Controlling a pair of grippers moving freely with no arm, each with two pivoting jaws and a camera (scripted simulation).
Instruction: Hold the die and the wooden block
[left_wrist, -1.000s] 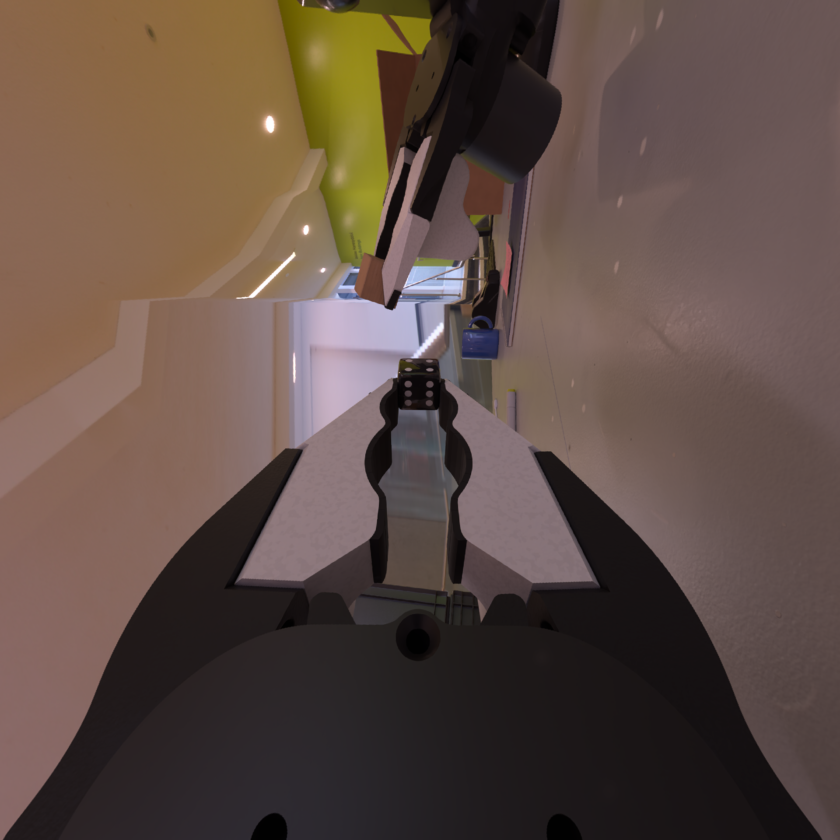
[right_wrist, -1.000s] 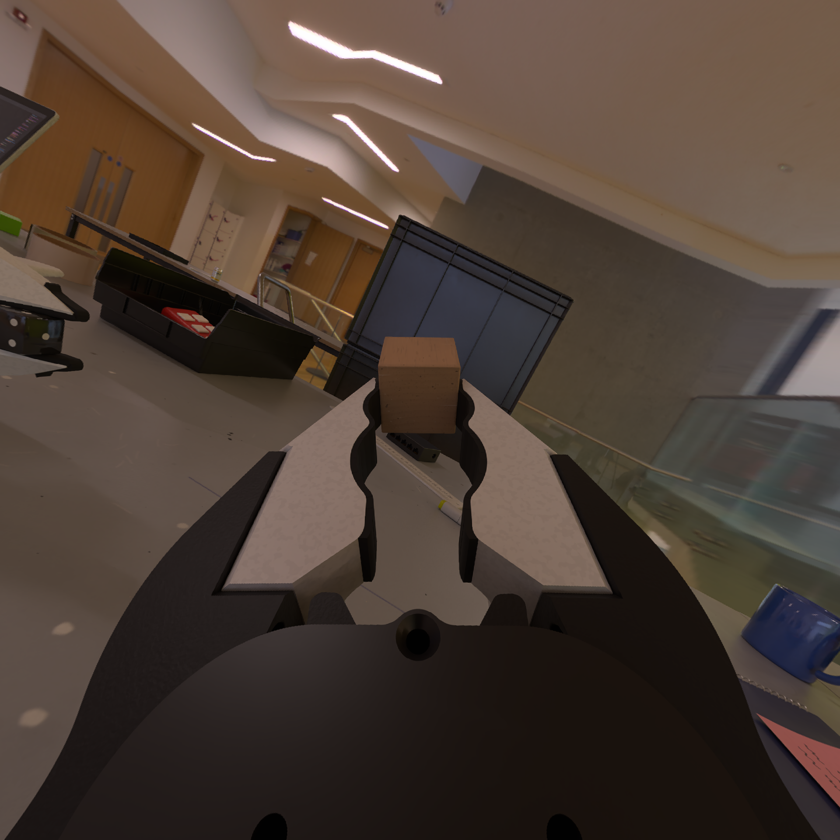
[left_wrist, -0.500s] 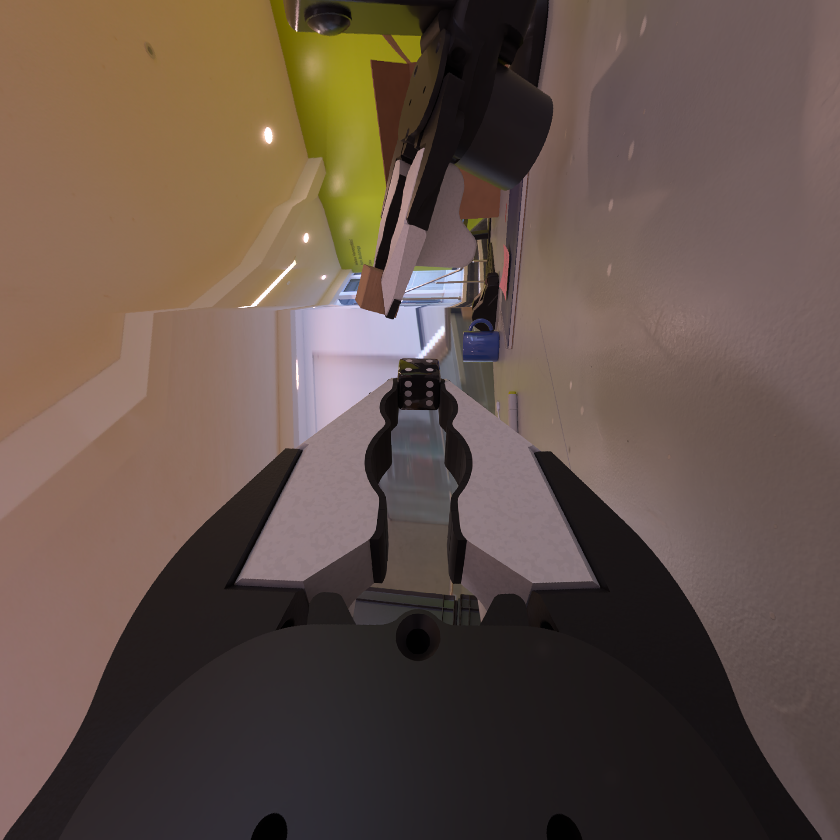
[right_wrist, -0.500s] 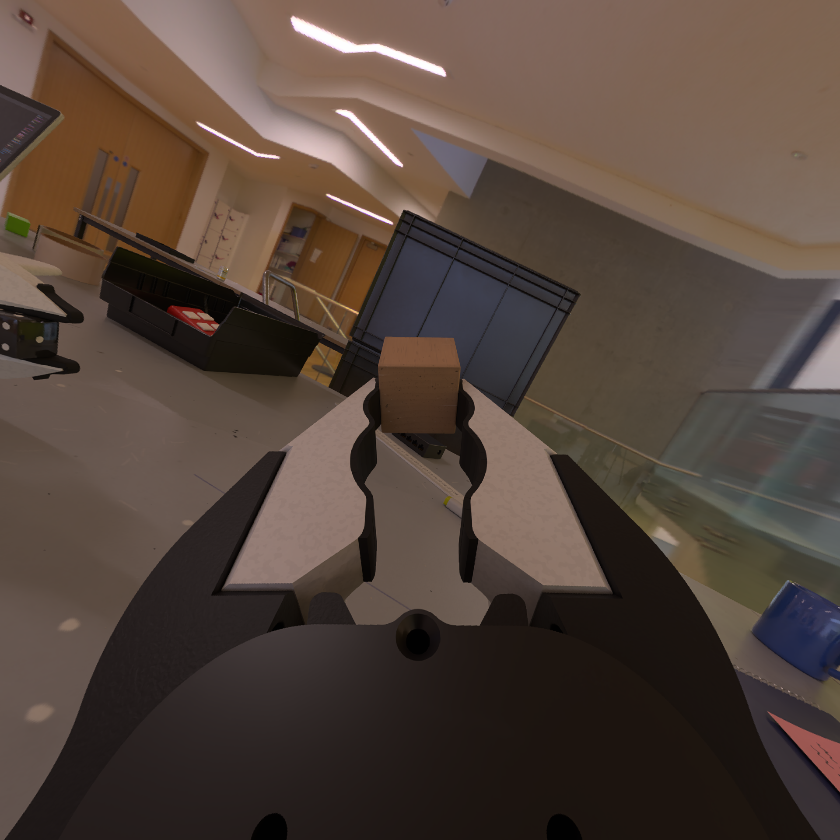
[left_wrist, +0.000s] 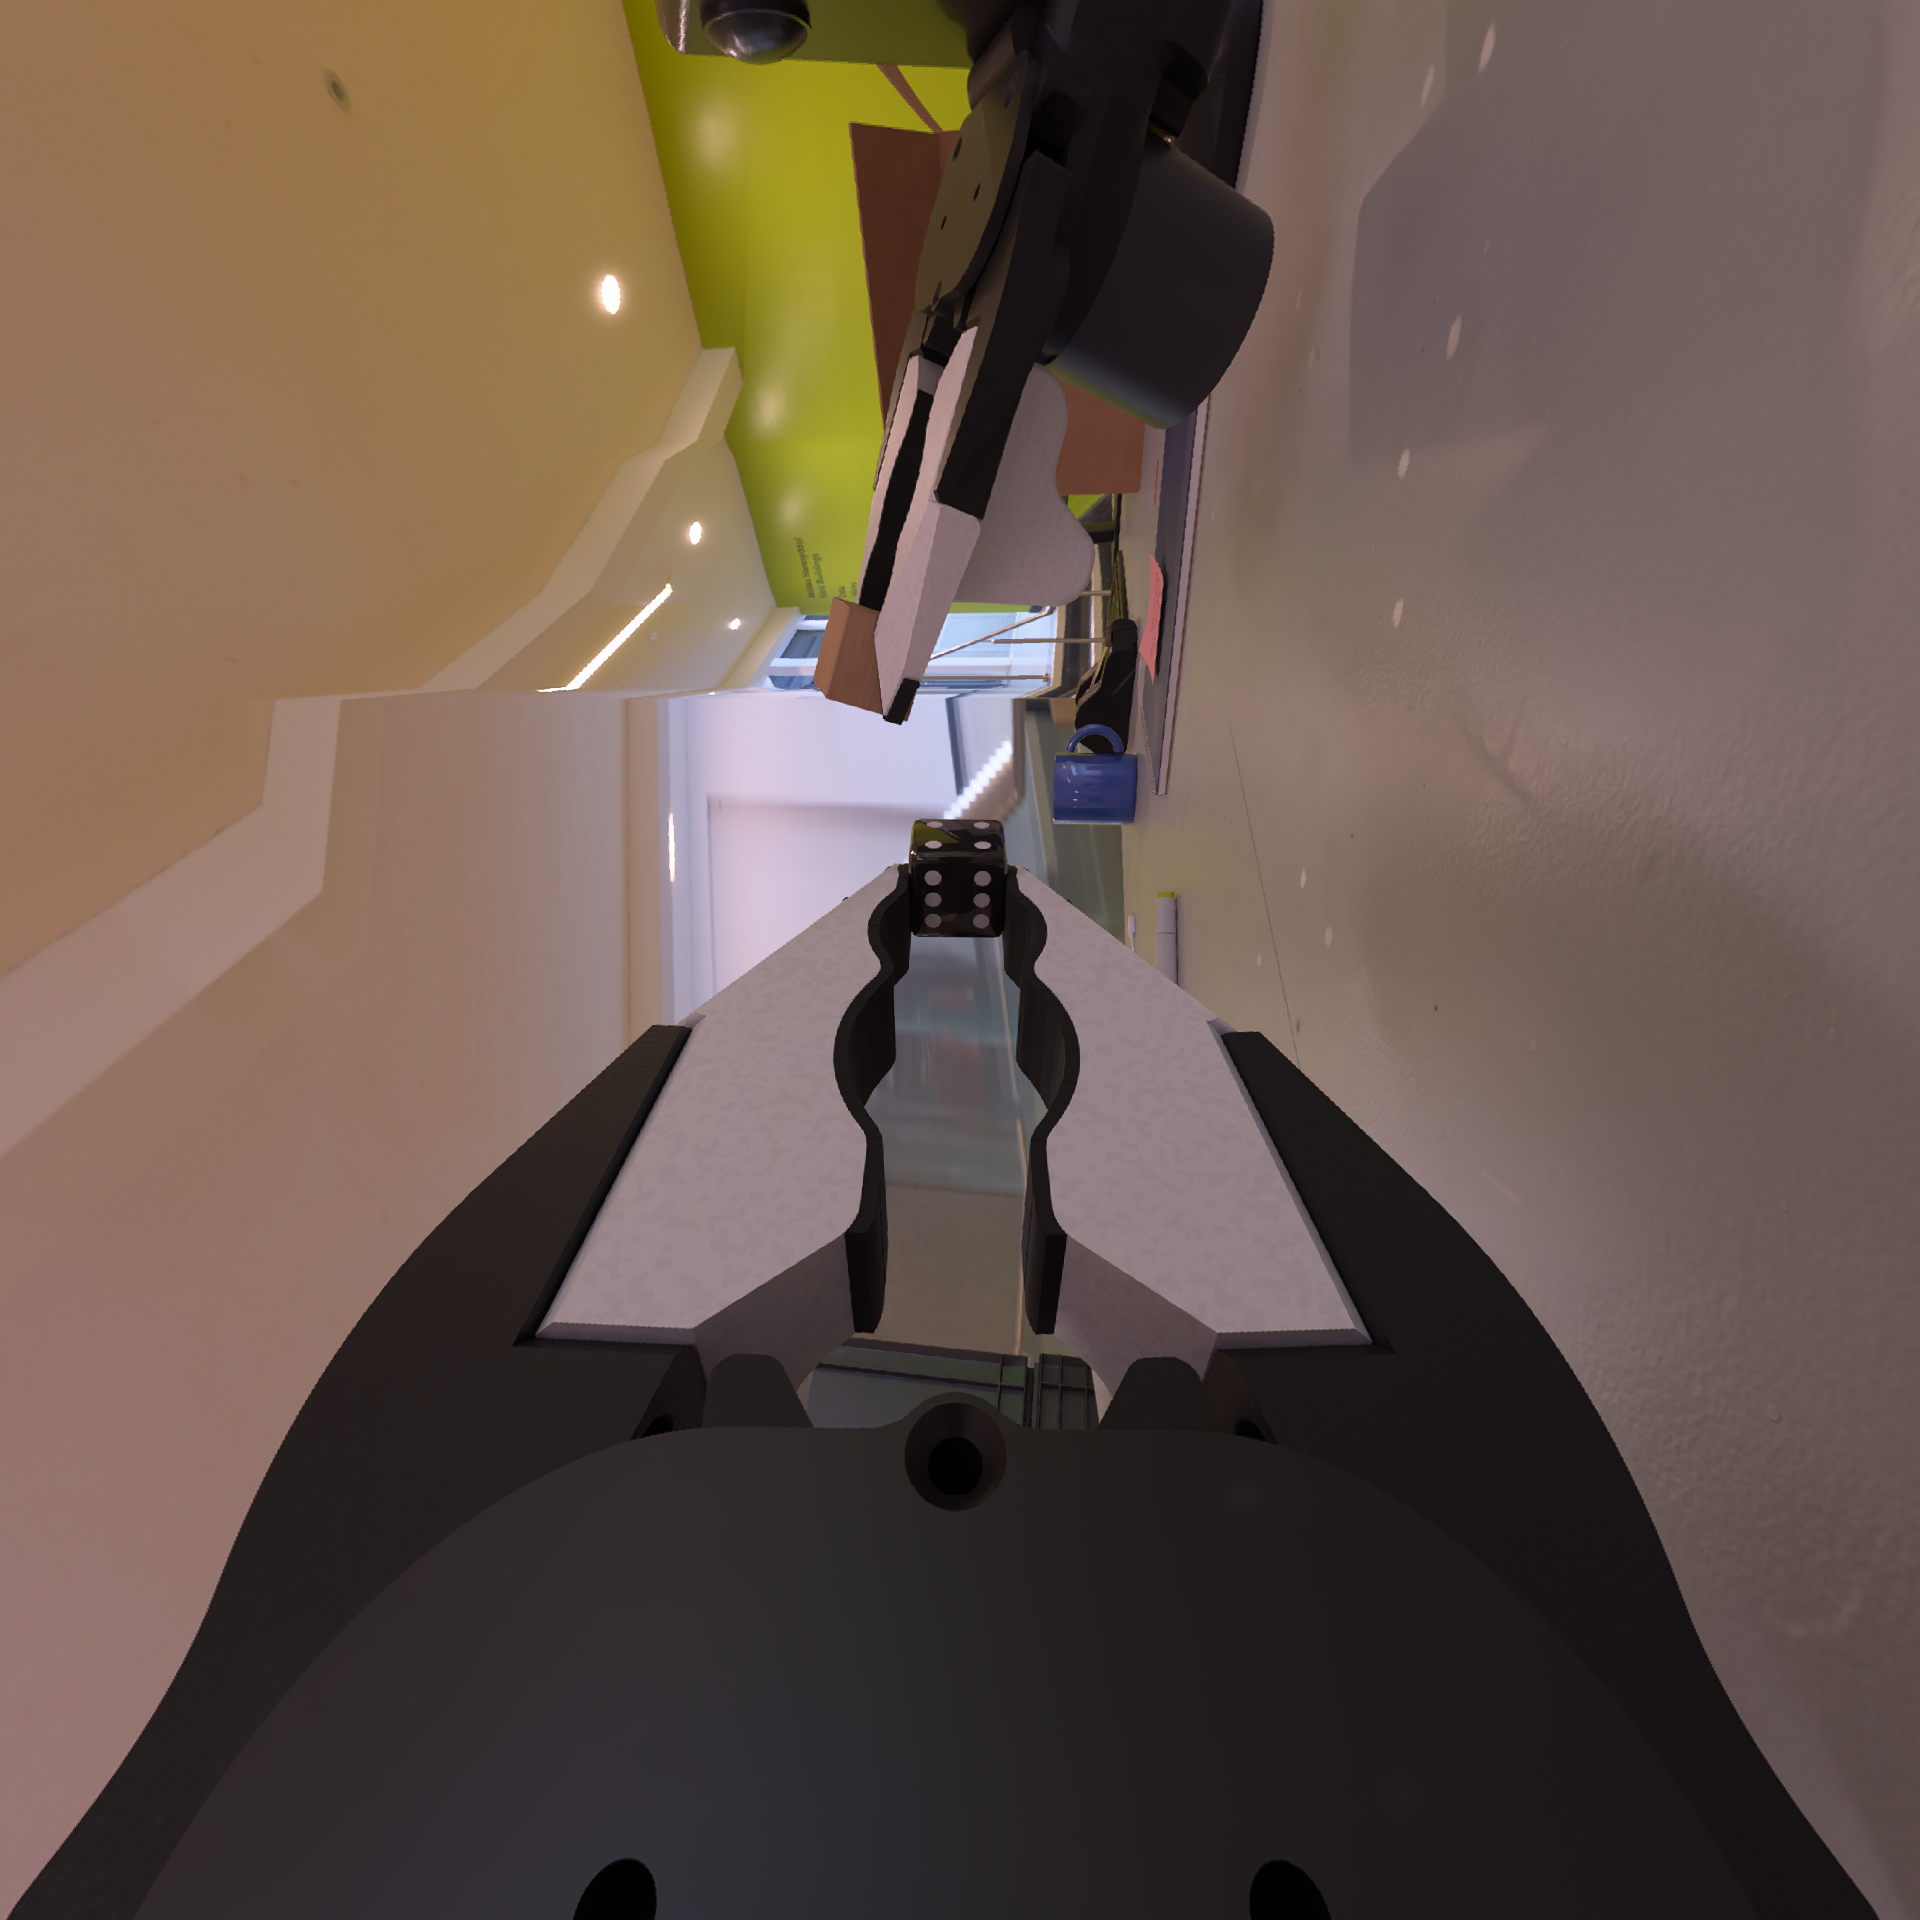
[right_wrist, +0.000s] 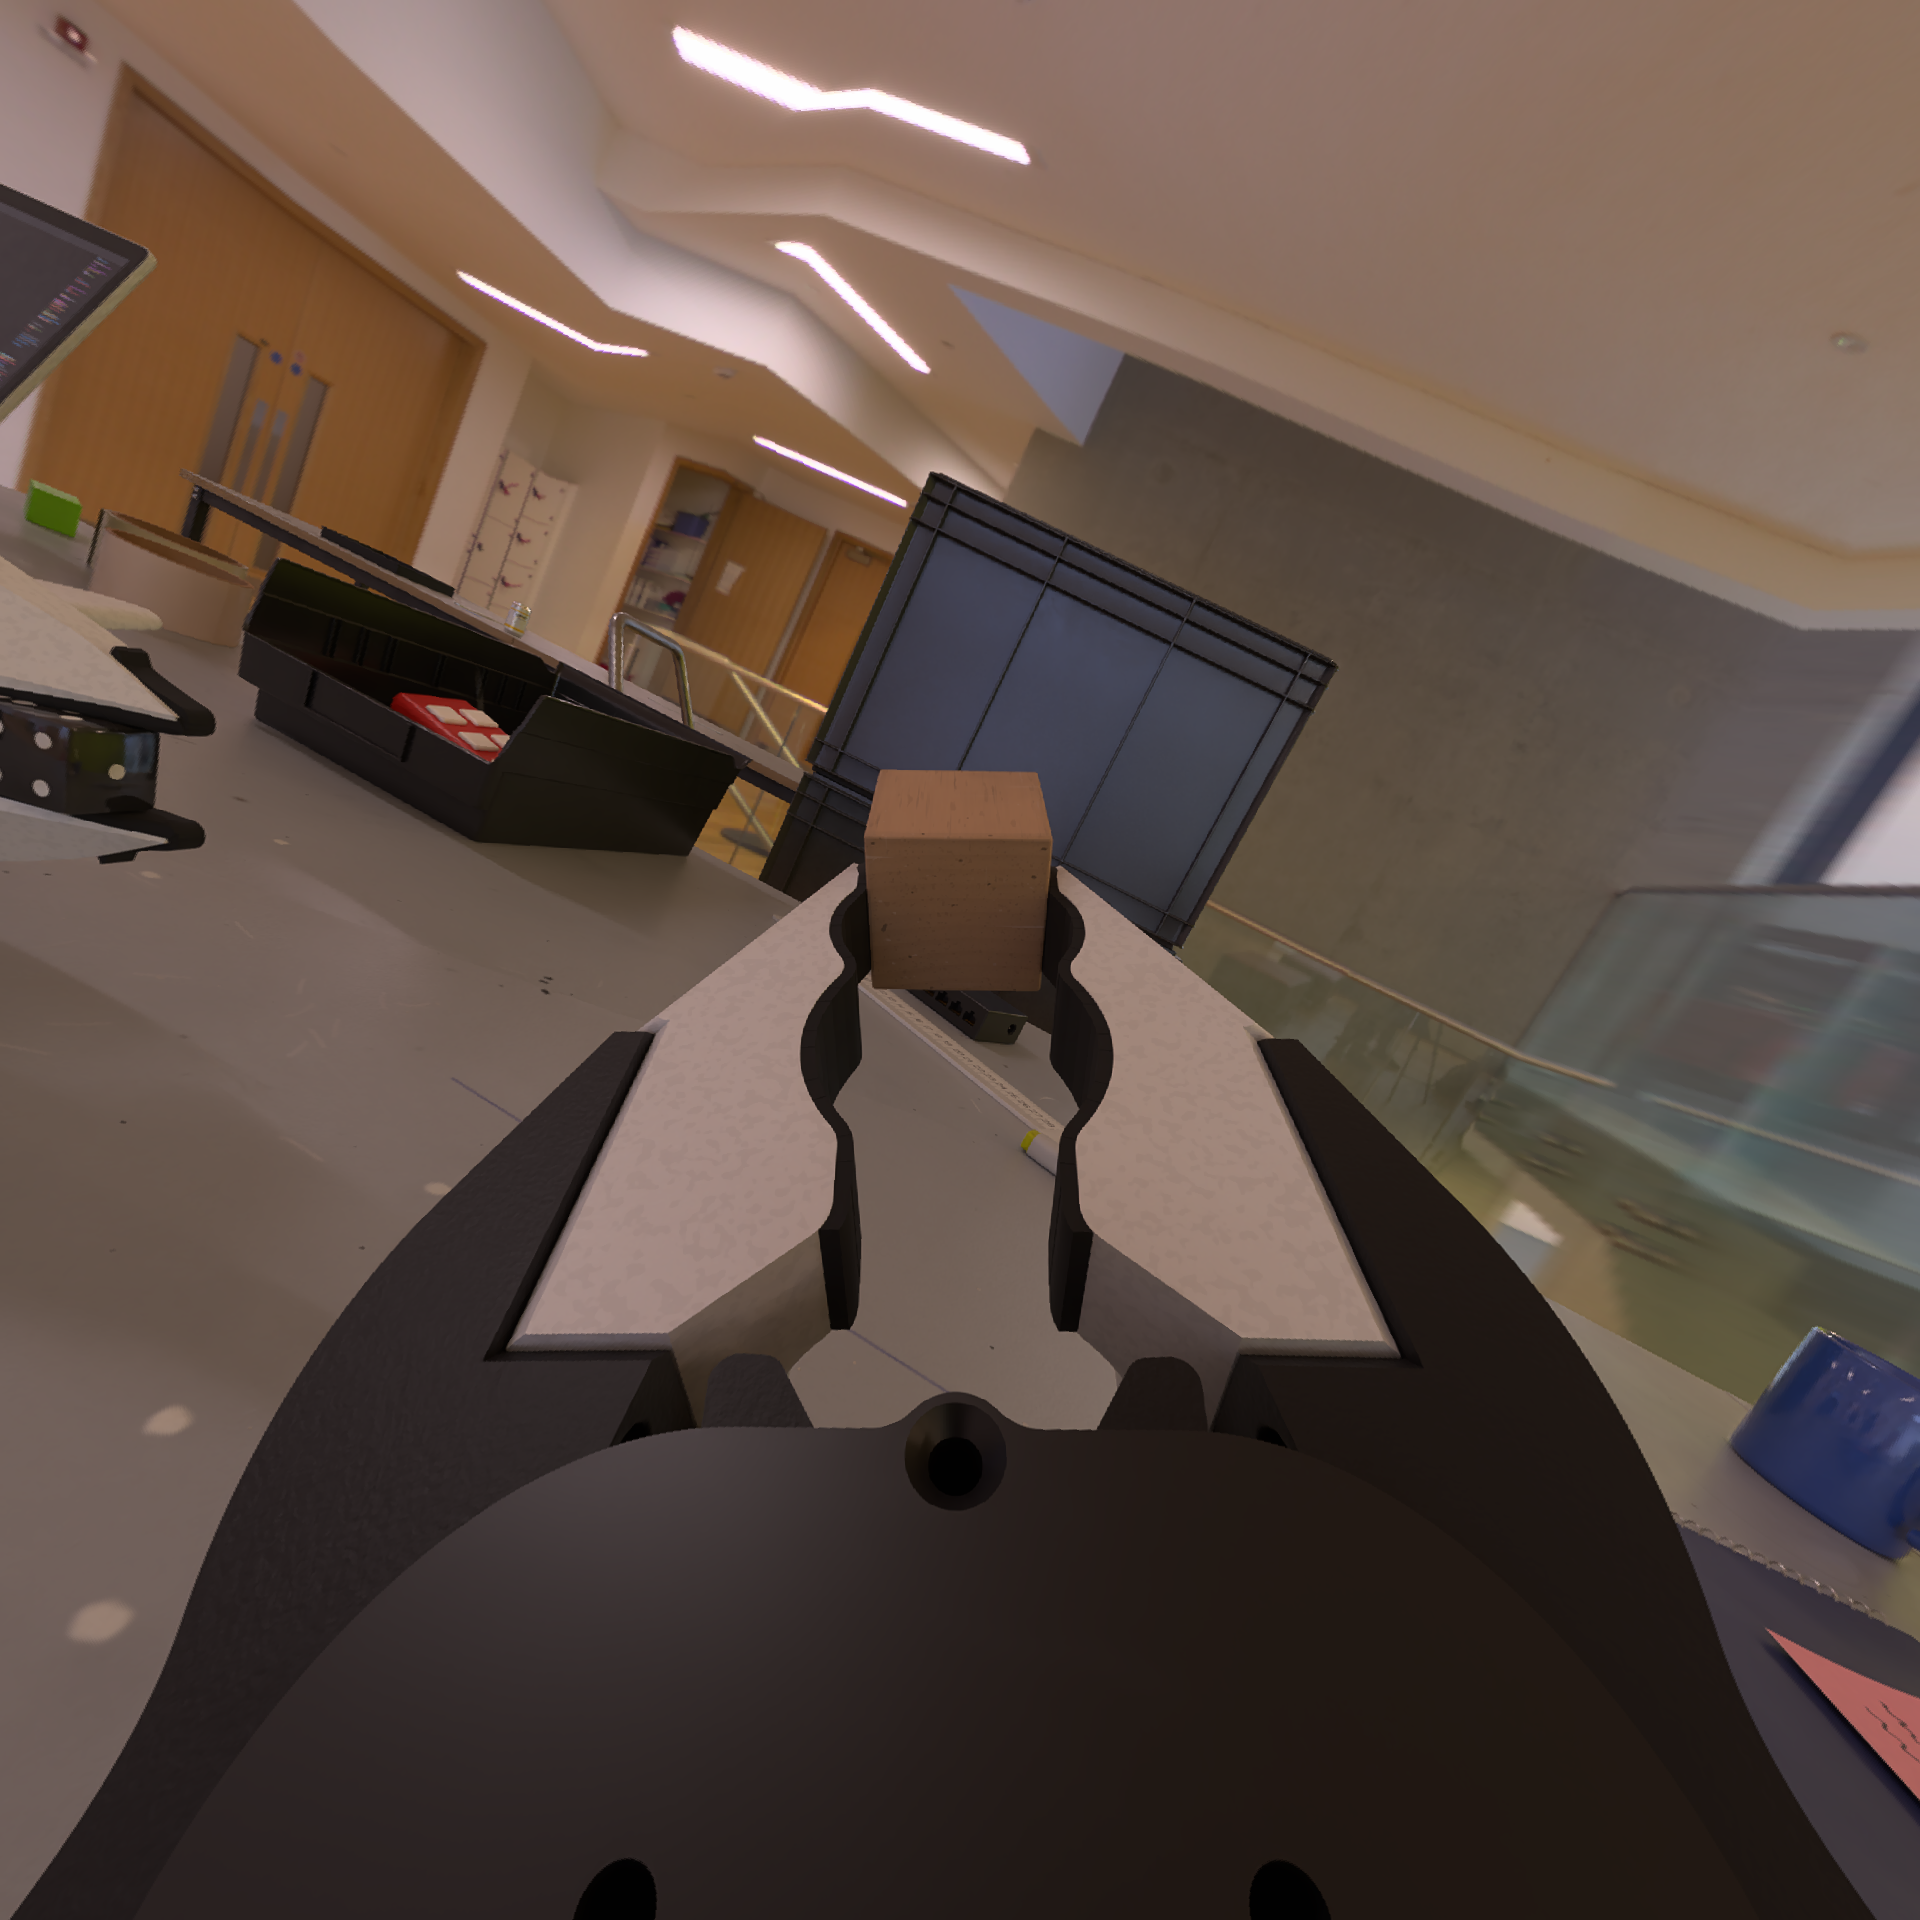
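Both grips holding, barely anything changed

The left gripper (left_wrist: 957, 883) is still clamped on the small black die with white pips (left_wrist: 957, 879) at its fingertips, and the right gripper (right_wrist: 957, 894) still pinches the plain wooden block (right_wrist: 957, 879). The blue mug (right_wrist: 1834, 1439) has slid slightly right in the right wrist view.

You get soft, even light from ceiling strips (right_wrist: 852, 104) (wide-angle bending at edges); the far glass railing (right_wrist: 1714, 1039) looks blurred.
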